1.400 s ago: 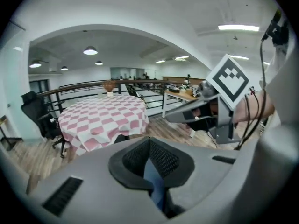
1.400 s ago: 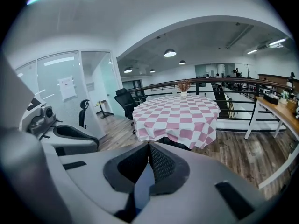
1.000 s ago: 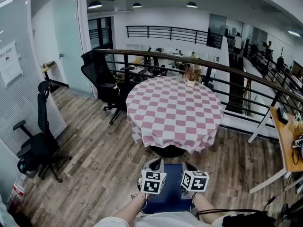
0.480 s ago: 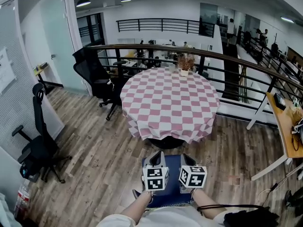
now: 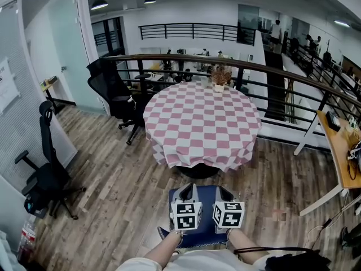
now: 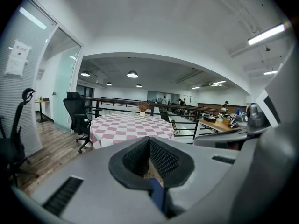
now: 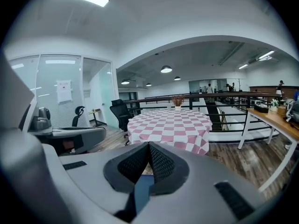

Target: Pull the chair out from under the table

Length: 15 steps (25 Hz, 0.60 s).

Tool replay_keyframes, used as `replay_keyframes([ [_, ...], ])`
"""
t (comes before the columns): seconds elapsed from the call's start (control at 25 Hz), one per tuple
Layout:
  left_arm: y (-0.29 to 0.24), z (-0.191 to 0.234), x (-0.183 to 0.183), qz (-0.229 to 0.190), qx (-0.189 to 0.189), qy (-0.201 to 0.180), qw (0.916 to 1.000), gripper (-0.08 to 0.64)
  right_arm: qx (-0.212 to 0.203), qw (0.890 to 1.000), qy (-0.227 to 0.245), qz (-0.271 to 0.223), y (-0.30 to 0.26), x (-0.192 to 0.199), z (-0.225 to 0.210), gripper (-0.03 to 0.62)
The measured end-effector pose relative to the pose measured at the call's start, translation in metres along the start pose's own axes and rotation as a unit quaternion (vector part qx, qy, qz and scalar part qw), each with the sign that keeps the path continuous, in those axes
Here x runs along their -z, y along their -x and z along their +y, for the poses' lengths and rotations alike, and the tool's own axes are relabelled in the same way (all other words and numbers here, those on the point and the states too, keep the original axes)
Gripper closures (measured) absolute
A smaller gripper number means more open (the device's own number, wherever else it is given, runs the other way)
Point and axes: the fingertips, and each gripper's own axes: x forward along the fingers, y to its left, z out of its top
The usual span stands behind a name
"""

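A blue chair [image 5: 202, 222] stands on the wooden floor just in front of the round table [image 5: 198, 123], which wears a pink-and-white checked cloth. The chair sits outside the cloth's hem. Both grippers are at its near edge, side by side. My left gripper [image 5: 185, 199] is shut, and a blue strip of the chair [image 6: 158, 196] shows between its pads. My right gripper [image 5: 224, 195] is shut the same way on a blue edge of the chair [image 7: 142, 188]. In both gripper views the table [image 6: 126, 125] [image 7: 170, 122] lies straight ahead.
Two black office chairs [image 5: 115, 97] [image 5: 48, 176] stand at the left, near a glass wall. A dark railing [image 5: 282, 72] runs behind the table. A small plant pot [image 5: 219, 83] sits on the table's far side. A wooden desk [image 5: 341, 151] is at the right.
The head view has tilted a little, so the table sits higher in the frame. The grippers and the chair keep nearly the same place relative to the table.
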Motion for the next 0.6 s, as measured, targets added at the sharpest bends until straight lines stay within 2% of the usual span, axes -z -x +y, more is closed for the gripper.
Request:
replay_keyframes([
  [0.6,-0.004,-0.004,0.017,0.023,-0.002,0.004,0.9997,0.557,0.004,1.0,-0.004,0.015,0.002,0.013,-0.009,0.575],
])
